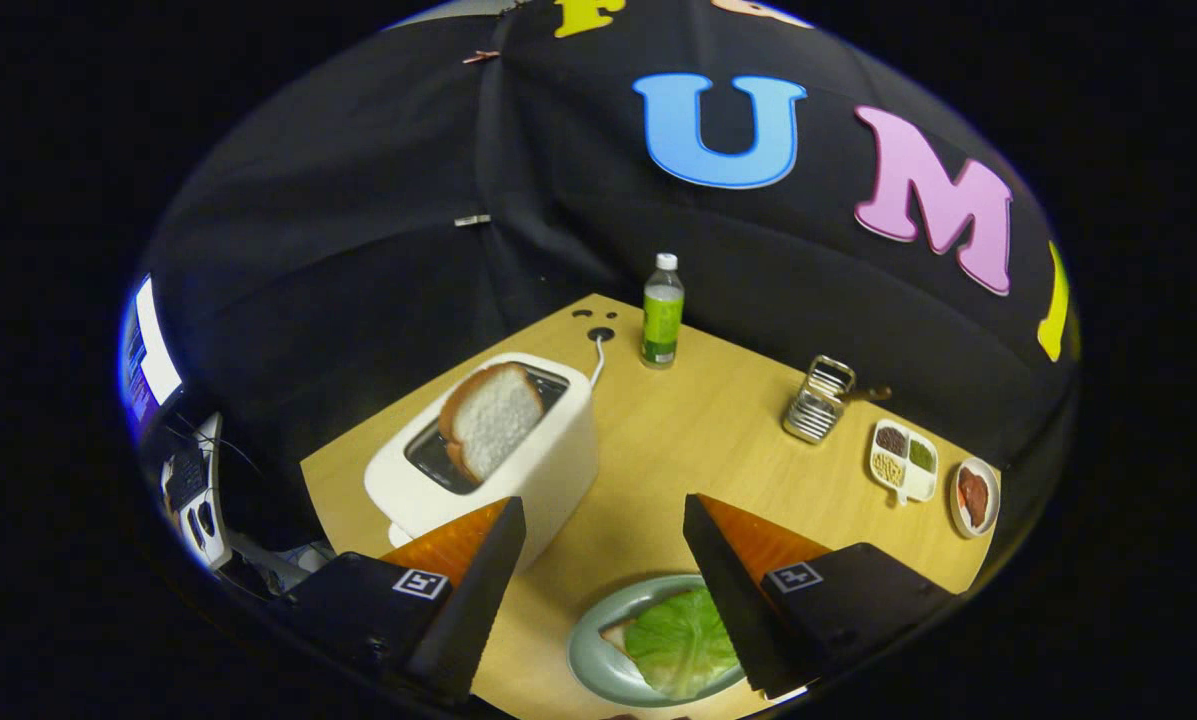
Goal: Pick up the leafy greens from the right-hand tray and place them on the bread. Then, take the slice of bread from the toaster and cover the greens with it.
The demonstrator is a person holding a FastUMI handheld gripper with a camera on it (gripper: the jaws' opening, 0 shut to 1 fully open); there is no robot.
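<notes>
A green leaf lies on a slice of bread on a pale green plate, low between my fingers and partly behind the right one. My gripper is open and holds nothing, well above the plate. Ahead of the left finger stands a white toaster with a slice of bread sticking up tilted out of its slot. Both fingers are apart from the toaster and the leaf.
On the wooden table stand a green-labelled bottle, a metal wire rack, a white divided tray and a small dish with something red-brown. The toaster's cord runs to a hole in the table. Equipment sits left of the table.
</notes>
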